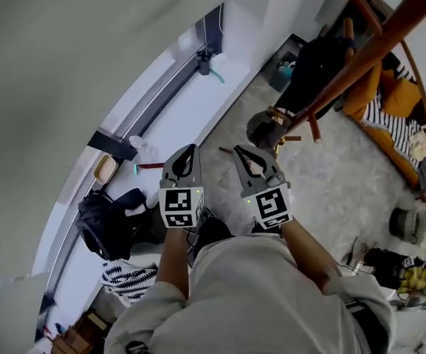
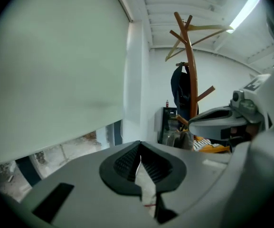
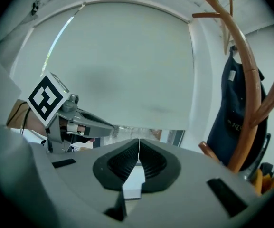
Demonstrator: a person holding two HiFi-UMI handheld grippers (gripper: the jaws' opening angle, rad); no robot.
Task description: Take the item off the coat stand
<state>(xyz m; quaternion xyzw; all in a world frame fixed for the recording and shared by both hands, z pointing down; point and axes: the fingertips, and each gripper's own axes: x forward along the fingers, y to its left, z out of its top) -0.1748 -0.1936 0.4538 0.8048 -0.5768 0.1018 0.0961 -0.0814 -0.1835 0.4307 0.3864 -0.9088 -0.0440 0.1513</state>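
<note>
Head view looks down on a grey, speckled stone floor (image 1: 345,175) with a white wall beside it. Next biggest is the window blind (image 3: 118,65), a wide, flat, pale sheet that looks smooth and a bit green.

In front of it stands the coat stand (image 3: 247,84). It is made of shiny brown wood. It has one long round pole, and short pegs stick out and up from it like branches on a tree. The pole stands upright and bends a little near the top.

The item (image 3: 231,108) hangs on the coat stand. It is dark blue cloth, soft and floppy, with a small pale tag near the top. It is long and thin. Its long side runs up and down, right beside the pole, with the top hooked up high and the bottom pointing at the floor. From the left gripper view it is a dark shape hanging on the left of the pole, far off.

The two tools are grey plastic with black, ridged rubber pads. The left gripper (image 2: 139,148) has its jaws pressed together with nothing between them. The right gripper (image 3: 138,146) is closed tight the same way and holds nothing. Both are side by side in front of the person, well apart from the coat stand.
</note>
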